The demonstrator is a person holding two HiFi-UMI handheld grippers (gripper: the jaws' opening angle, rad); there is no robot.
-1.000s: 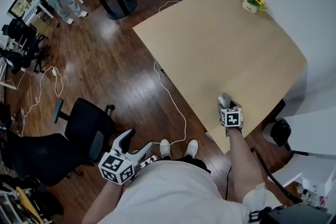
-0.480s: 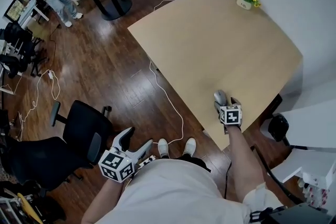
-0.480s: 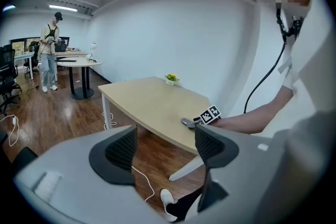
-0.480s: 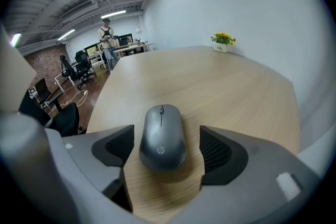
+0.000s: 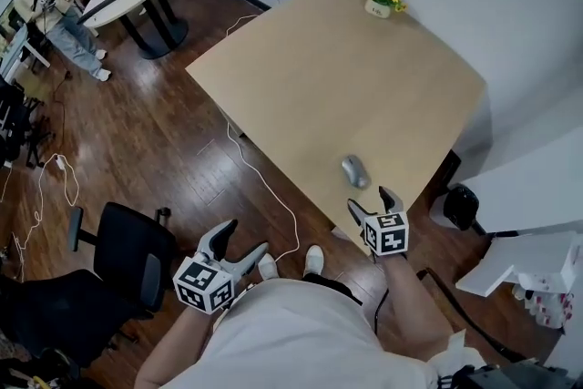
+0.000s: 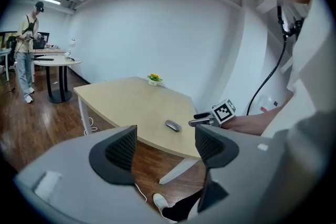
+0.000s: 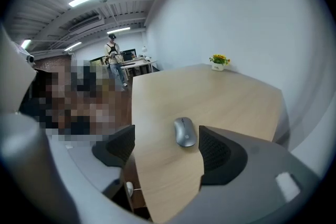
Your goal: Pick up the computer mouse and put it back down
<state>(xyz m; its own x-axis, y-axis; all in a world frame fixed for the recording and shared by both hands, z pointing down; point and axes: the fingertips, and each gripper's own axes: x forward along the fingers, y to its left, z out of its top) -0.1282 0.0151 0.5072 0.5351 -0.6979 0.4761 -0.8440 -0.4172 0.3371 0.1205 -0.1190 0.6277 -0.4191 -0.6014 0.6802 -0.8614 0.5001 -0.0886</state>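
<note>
We held our right gripper wide and empty, jaws just narrowing slightly, near the computer mouse on the table; our left gripper gaped empty.

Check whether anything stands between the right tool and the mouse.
Nothing visible does. The mouse lies on bare table just ahead of the right tool, whose jaws just opened wide, then narrowed slightly, with nothing between them. The flower pot stands far off.

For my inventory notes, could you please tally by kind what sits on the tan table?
Mouse: 1
Flower pot: 1
Total: 2
</note>
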